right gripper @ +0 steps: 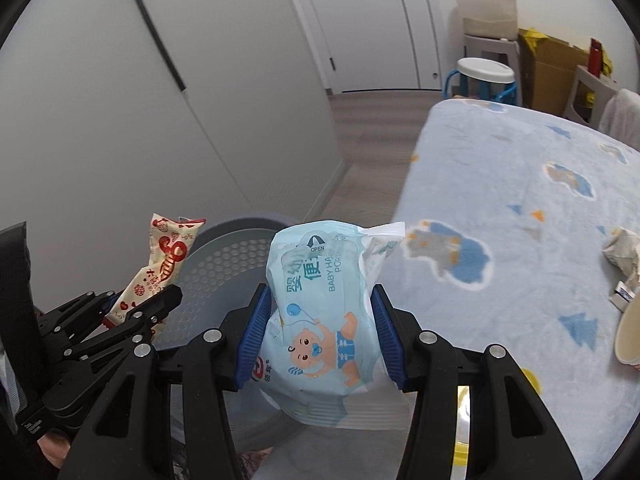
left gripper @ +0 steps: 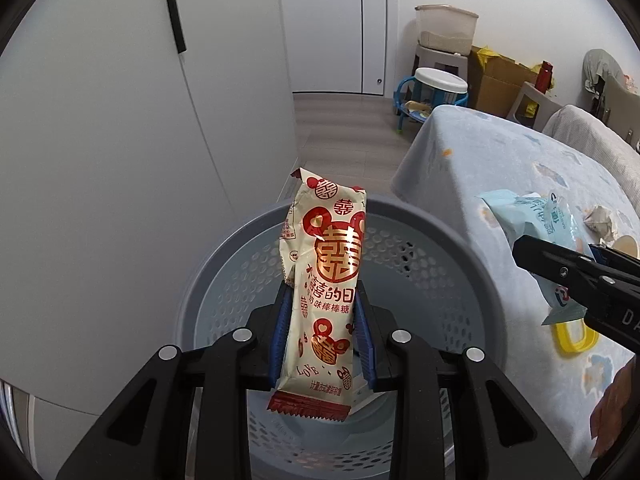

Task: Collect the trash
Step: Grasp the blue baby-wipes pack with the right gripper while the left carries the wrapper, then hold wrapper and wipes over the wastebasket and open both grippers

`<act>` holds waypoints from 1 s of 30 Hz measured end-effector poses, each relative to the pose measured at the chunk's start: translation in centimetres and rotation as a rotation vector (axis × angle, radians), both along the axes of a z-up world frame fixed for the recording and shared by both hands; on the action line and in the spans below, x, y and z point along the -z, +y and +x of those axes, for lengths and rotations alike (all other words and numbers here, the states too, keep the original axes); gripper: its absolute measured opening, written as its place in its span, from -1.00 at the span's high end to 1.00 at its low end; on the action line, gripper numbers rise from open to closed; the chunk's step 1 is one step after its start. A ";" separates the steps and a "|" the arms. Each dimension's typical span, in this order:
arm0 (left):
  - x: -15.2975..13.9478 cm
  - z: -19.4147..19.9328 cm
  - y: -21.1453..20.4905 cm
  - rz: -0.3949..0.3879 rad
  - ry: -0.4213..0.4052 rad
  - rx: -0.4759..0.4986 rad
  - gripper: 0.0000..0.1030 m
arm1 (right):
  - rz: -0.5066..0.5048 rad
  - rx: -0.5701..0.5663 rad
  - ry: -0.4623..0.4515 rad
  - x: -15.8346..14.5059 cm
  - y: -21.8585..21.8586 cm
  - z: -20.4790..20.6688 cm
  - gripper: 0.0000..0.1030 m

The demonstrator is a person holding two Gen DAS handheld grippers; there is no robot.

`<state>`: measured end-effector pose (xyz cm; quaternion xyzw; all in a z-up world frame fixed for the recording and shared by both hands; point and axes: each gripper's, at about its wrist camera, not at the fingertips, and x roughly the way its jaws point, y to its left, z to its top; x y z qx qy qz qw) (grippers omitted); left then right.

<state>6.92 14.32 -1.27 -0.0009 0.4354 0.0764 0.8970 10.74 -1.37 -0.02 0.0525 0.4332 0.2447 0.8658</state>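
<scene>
I am holding a cream-and-red candy wrapper (left gripper: 324,288) upright in the left gripper (left gripper: 322,332), its jaws squeezing tight on the wrapper's sides. Directly beyond and below those jaws the grey perforated basket (left gripper: 440,248) is sitting on the floor; I am seeing something pale at its bottom but cannot tell what. To the right, the right gripper (right gripper: 320,336) is gripping a light blue baby wipes pack (right gripper: 320,320), jaws partly closed on its sides, above the basket's edge beside the blanket-covered surface (right gripper: 520,184).
</scene>
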 end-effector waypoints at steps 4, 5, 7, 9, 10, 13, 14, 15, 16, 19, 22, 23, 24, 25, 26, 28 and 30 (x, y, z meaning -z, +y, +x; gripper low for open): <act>0.5 -0.2 1.1 -0.008 0.020 -0.015 0.44 | -0.007 -0.049 0.005 0.4 1.6 -0.5 0.02; 0.5 -0.3 1.4 -0.010 0.022 -0.019 0.44 | -0.009 -0.057 0.007 0.5 1.8 -0.5 0.02; 0.6 -0.3 1.7 -0.013 0.025 -0.025 0.44 | -0.012 -0.074 0.010 0.7 2.3 -0.7 0.02; 0.6 -0.4 2.0 -0.017 0.026 -0.028 0.44 | -0.015 -0.087 0.011 0.8 2.7 -0.8 0.02; 0.6 -0.4 2.0 -0.018 0.025 -0.029 0.44 | -0.014 -0.092 0.011 0.8 2.8 -0.8 0.02; 0.6 -0.5 2.0 -0.016 0.020 -0.027 0.44 | -0.010 -0.098 0.010 0.8 3.0 -0.8 0.00; 0.6 -0.6 1.9 -0.014 0.019 -0.028 0.44 | -0.008 -0.099 0.010 0.7 3.0 -0.8 -0.01; 0.6 -0.6 2.0 -0.015 0.018 -0.029 0.44 | -0.006 -0.100 0.010 0.8 2.9 -0.8 -0.01; 0.6 -0.7 2.0 -0.016 0.018 -0.030 0.43 | -0.003 -0.100 0.011 0.8 2.9 -0.7 -0.01; 0.6 -0.8 2.1 -0.021 0.015 -0.033 0.36 | 0.003 -0.105 0.011 0.8 2.9 -0.7 -0.02; 0.5 -0.9 2.1 -0.020 0.010 -0.037 0.14 | 0.009 -0.106 0.005 0.7 2.9 -0.6 -0.16; 0.4 -1.0 2.1 -0.019 0.008 -0.040 0.02 | 0.010 -0.104 0.002 0.7 2.9 -0.5 -0.25; 0.4 -1.0 2.1 -0.019 0.005 -0.042 -0.06 | 0.011 -0.102 -0.001 0.7 2.9 -0.5 -0.28; 0.3 -1.0 2.1 -0.020 0.002 -0.045 -0.07 | 0.012 -0.101 -0.003 0.6 2.9 -0.5 -0.28; 0.3 -1.1 2.2 -0.021 0.002 -0.047 -0.07 | 0.012 -0.099 -0.004 0.6 2.8 -0.5 -0.28; 0.4 -1.1 2.2 -0.021 0.002 -0.051 -0.07 | 0.014 -0.095 -0.003 0.6 2.8 -0.5 -0.28; 0.4 -1.1 2.3 -0.021 0.003 -0.054 -0.07 | 0.013 -0.094 -0.002 0.6 2.8 -0.5 -0.28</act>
